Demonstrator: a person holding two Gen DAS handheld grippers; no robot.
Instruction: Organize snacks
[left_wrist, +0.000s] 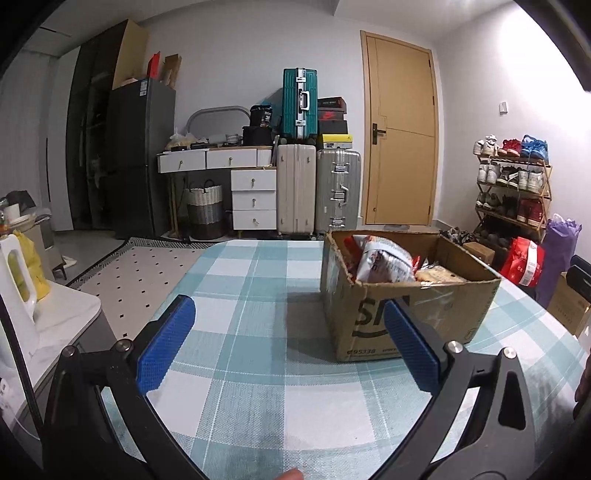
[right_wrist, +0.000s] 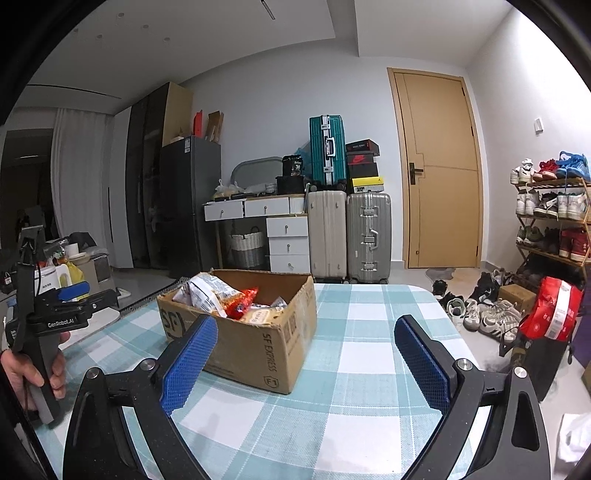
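Fingers of both grippers are hanging spread and empty; snacks are sitting in the box, bench showing none loose.

- The cardboard box walls hide the lower part of every snack packet inside.
- Print on the packets is too small to read.
- The left gripper sits at the right wrist view's edge; its jaws can't be judged there.
- The hand holding it is cut off at the frame.

Matt corrugated cardboard box; glossy plastic snack packets; woven checked cloth; textured blue pads.
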